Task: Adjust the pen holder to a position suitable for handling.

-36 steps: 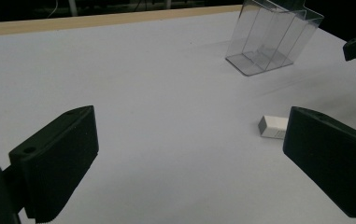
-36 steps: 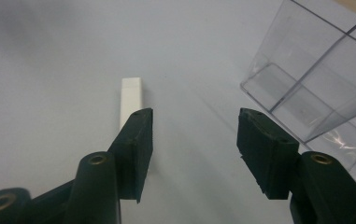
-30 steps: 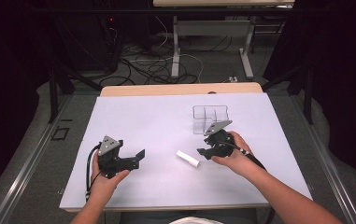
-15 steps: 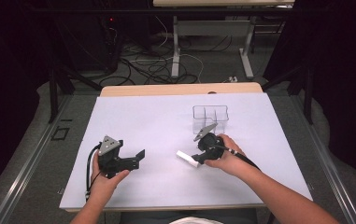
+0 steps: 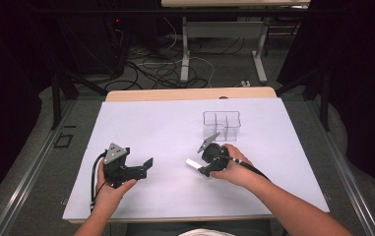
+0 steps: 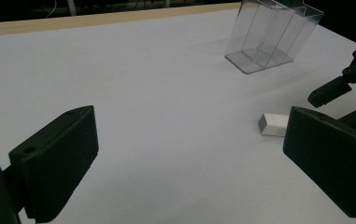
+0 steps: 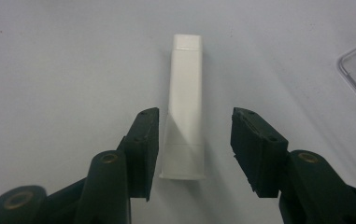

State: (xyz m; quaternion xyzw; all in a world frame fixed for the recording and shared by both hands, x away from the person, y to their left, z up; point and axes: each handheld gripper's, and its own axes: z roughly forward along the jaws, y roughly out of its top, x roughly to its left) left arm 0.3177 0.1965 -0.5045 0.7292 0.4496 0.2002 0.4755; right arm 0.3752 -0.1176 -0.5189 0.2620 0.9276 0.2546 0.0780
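Observation:
A white oblong block lies flat on the white table sheet, just left of my right hand. In the right gripper view the block runs lengthwise away from me, its near end between the jaws of my right gripper. The left jaw is almost against it and a gap shows on the right, so nothing is clamped. In the high view my right gripper points left, low over the sheet. My left gripper rests at the front left, wide open and empty, facing the block.
A clear plastic organizer with several compartments stands behind the right hand, also seen as the clear organizer in the left gripper view. The table's wooden far edge borders the sheet. Cables and table legs lie on the floor beyond.
My right hand has moved left and down to the white block, so its jaws now straddle the block's near end. The left hand has stayed put.

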